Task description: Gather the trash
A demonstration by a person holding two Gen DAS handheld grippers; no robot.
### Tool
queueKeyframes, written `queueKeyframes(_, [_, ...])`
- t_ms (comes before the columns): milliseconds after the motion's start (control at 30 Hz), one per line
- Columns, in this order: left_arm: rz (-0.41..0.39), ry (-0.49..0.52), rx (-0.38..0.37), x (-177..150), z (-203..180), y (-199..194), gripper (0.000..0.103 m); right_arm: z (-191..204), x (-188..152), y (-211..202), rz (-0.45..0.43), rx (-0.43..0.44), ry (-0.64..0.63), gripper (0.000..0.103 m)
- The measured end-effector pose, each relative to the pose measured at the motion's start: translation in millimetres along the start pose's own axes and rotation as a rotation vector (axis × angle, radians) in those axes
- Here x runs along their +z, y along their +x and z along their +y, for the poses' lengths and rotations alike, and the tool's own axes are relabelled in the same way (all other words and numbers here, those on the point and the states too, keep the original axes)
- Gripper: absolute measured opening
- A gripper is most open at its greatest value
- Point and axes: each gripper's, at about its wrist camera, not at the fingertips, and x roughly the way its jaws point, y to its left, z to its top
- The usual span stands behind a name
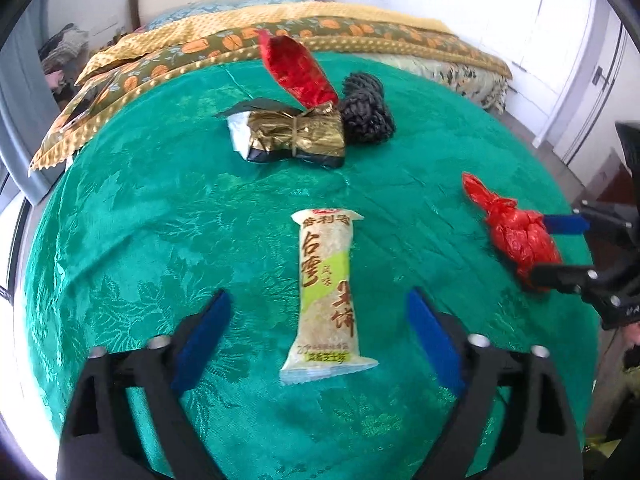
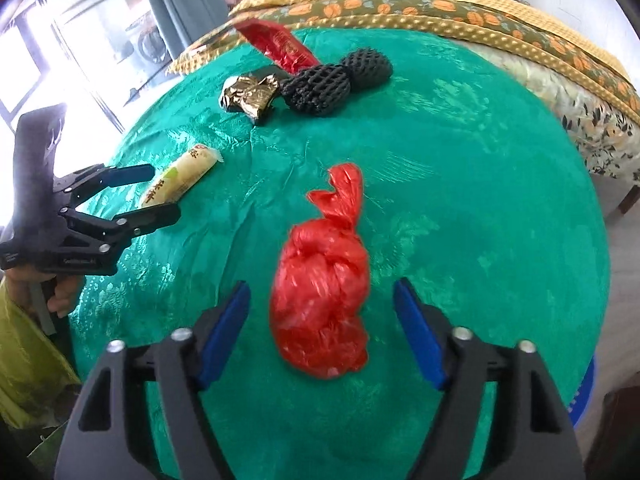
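Note:
A pale snack packet (image 1: 326, 288) with green and brown print lies lengthwise on the green tablecloth (image 1: 160, 220). My left gripper (image 1: 318, 300) straddles it, open, blue pads clear of both its sides. A knotted red plastic bag (image 2: 320, 292) lies between the blue pads of my right gripper (image 2: 322, 286), which is open with a gap on each side. Each gripper also appears in the other view: the right gripper (image 1: 560, 250) around the red bag (image 1: 516, 232), the left gripper (image 2: 156, 194) around the packet (image 2: 180, 180). Further back lie a gold foil wrapper (image 1: 296, 136), a red foil wrapper (image 1: 296, 68) and black foam nets (image 1: 366, 108).
Behind the round table is a bed with a yellow and orange quilt (image 1: 280, 20). A yellow-green bag (image 2: 24, 360) hangs at the table's left edge below a hand (image 2: 60, 296). A blue rim (image 2: 588, 392) shows past the table's right edge. White doors (image 1: 540, 20) stand at the right.

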Motion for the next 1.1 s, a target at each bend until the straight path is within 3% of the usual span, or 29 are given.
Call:
queueKeyframes(100, [0.006,0.007,0.010,3,-3,2,0.070,-3,4,5,0.013,-0.015,0.013,0.058])
queueKeyframes(167, [0.011,0.006,0.007,4,-4,2,0.054,-5,5,7,0.014,0.001,0.021,0.045])
queueKeyframes(233, [0.017,-0.002,0.010,4,-4,2,0.025,-8,4,6,0.011,0.012,0.035,0.043])
queueKeyframes(267, [0.018,-0.011,0.011,3,-3,1,0.021,-9,3,3,0.003,0.015,0.040,0.043])
queueKeyframes(533, [-0.037,-0.045,-0.047,0,-20,-28,0.018,-16,-13,-32,-0.075,0.062,0.081,0.042])
queueKeyframes(767, [-0.072,0.031,-0.133,9,-92,-46,0.018,-52,-44,-70,-0.140,0.079,0.165,0.042])
queueKeyframes(1100, [-0.040,0.174,-0.338,40,-241,-32,0.018,-187,-115,-138,-0.221,-0.125,0.373,0.042])
